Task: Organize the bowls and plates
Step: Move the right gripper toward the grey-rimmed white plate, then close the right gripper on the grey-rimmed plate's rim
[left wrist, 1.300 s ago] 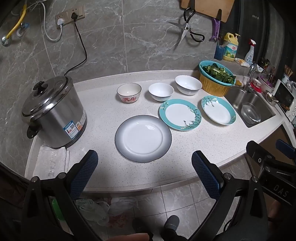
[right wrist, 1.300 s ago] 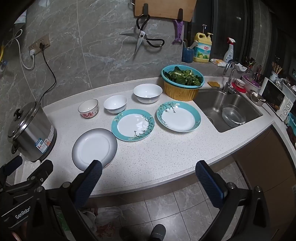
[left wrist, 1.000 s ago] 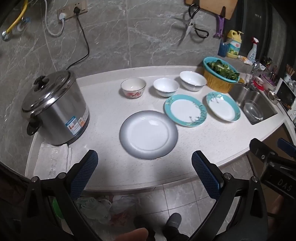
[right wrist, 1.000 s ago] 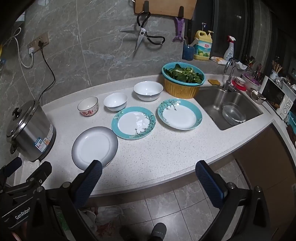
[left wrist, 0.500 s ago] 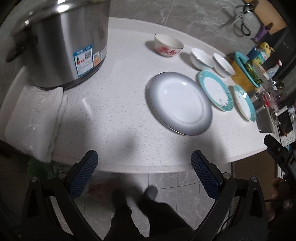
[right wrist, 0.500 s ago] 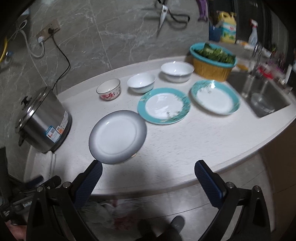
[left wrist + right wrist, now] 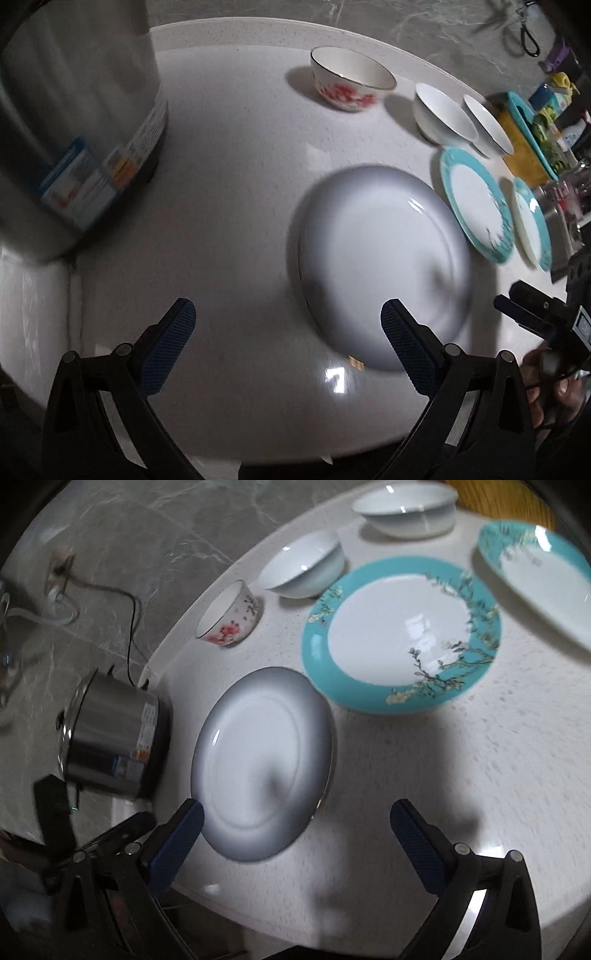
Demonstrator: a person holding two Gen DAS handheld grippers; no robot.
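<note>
Right wrist view shows both the right gripper (image 7: 295,832) and left gripper (image 7: 286,332) spread wide and empty beside the grey plate (image 7: 262,760), probably readying to lift it for stacking.

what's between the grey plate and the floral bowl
Nothing: in both wrist views only bare counter separates the grey plate from the floral bowl.

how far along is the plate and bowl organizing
Nothing looks done yet: the grey-rimmed plate, two teal plates and three bowls all sit apart on the counter, unstacked. In hand: nothing; the left hand-held gripper and right hand-held gripper are both open, close over the grey-rimmed plate. Left: all the stacking.
</note>
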